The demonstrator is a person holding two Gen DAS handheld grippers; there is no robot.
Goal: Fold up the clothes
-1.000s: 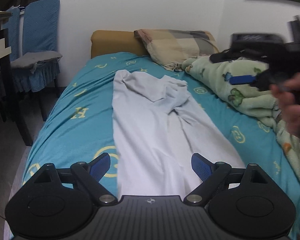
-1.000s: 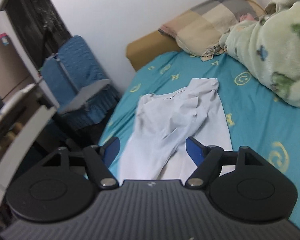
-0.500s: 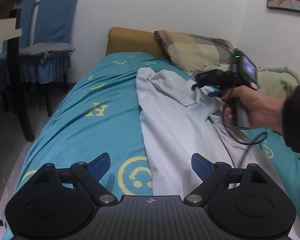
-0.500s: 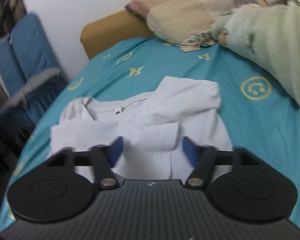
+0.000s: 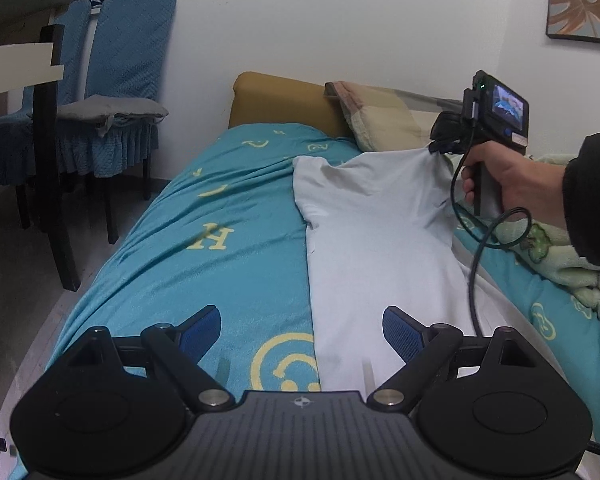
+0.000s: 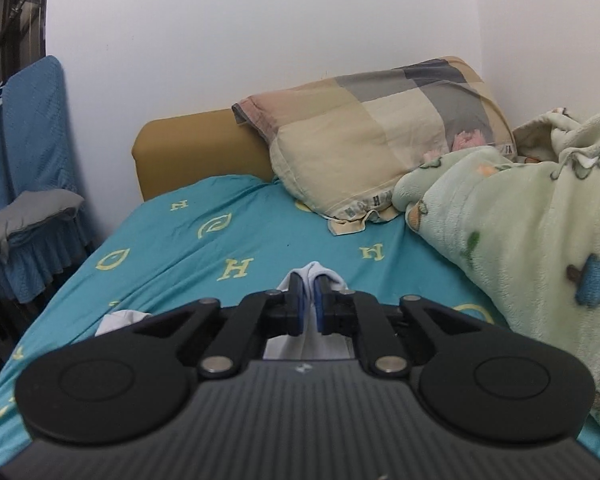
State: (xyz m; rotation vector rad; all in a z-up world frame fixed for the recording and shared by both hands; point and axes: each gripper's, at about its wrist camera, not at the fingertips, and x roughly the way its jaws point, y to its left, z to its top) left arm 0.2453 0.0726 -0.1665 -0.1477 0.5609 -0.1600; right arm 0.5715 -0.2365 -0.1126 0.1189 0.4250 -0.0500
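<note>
A white shirt (image 5: 376, 240) lies lengthwise on the teal bed sheet (image 5: 204, 236). Its far right part is lifted off the bed, pinched by my right gripper (image 5: 440, 146), which a hand (image 5: 500, 180) holds above the bed's right side. In the right wrist view, my right gripper (image 6: 309, 304) is shut on a bunch of the white shirt (image 6: 314, 274), which pokes out past the blue pads. My left gripper (image 5: 302, 330) is open low over the near end of the bed, straddling the shirt's left edge and touching nothing.
A checked pillow (image 6: 380, 136) and mustard headboard (image 5: 280, 102) sit at the bed's far end. A green fleece blanket (image 6: 520, 232) is heaped along the right side. Blue covered chairs (image 5: 116, 92) and a dark table leg (image 5: 52, 152) stand on the left floor.
My right gripper came down onto the shirt's far right part, shut on it and lifted it. The left gripper stayed open and shifted slightly left along the bed.
</note>
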